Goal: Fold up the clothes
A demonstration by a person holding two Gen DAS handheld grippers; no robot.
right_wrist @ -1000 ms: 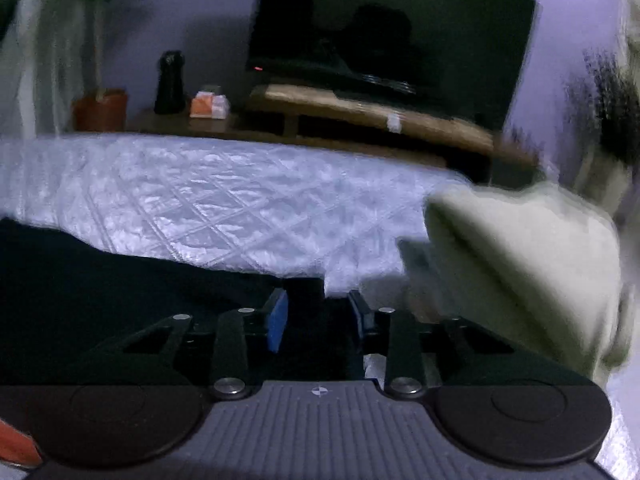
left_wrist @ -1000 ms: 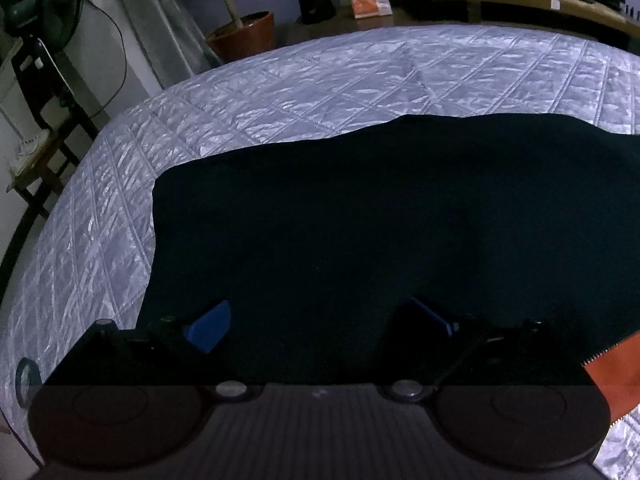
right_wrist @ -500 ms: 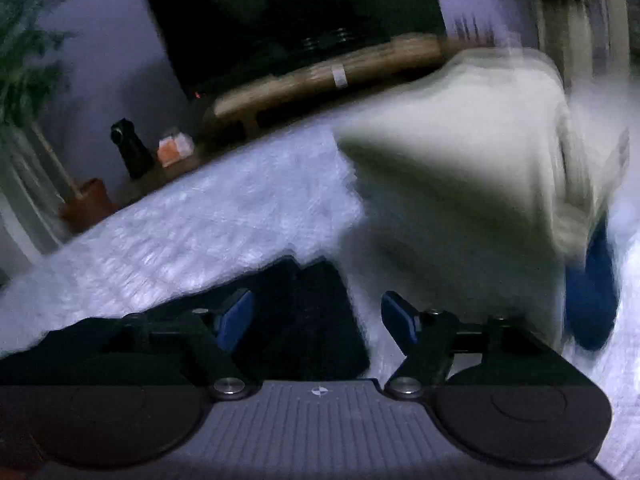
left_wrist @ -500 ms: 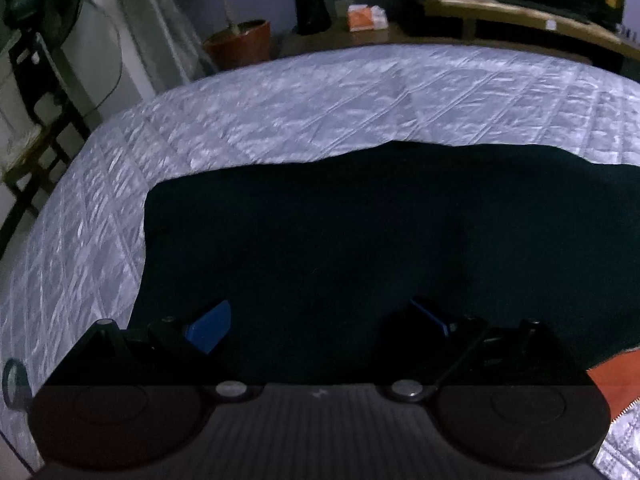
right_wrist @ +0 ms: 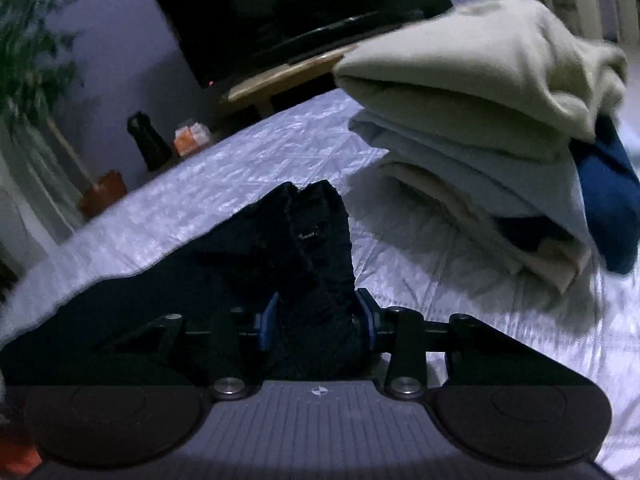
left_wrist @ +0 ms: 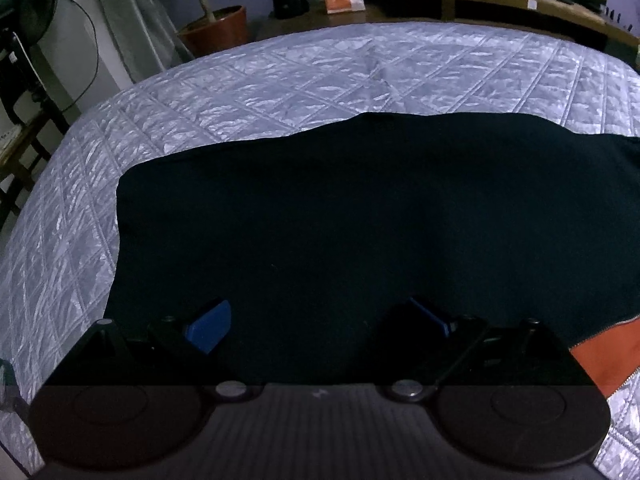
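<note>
- Quilted bedspread [left_wrist: 280, 80]: spreads ahead of and beneath both grippers.
- Dark garment [left_wrist: 340, 220]: lies flat on the bedspread directly ahead of the left gripper; an orange lining [left_wrist: 604, 352] shows at its right.
- Stack of folded clothes [right_wrist: 480, 140]: ahead and right of the right gripper.
- Left gripper [left_wrist: 320, 322]: fingers spread wide, empty, over the garment.
- Right gripper [right_wrist: 316, 320]: clamped on a bunched end of the garment.

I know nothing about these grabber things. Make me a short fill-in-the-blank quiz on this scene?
1. The right gripper is shut on the ____ garment.
2. The left gripper is ____, holding nothing.
3. The top item of the folded stack is ____ in colour.

Missing words: black; open; cream
</note>
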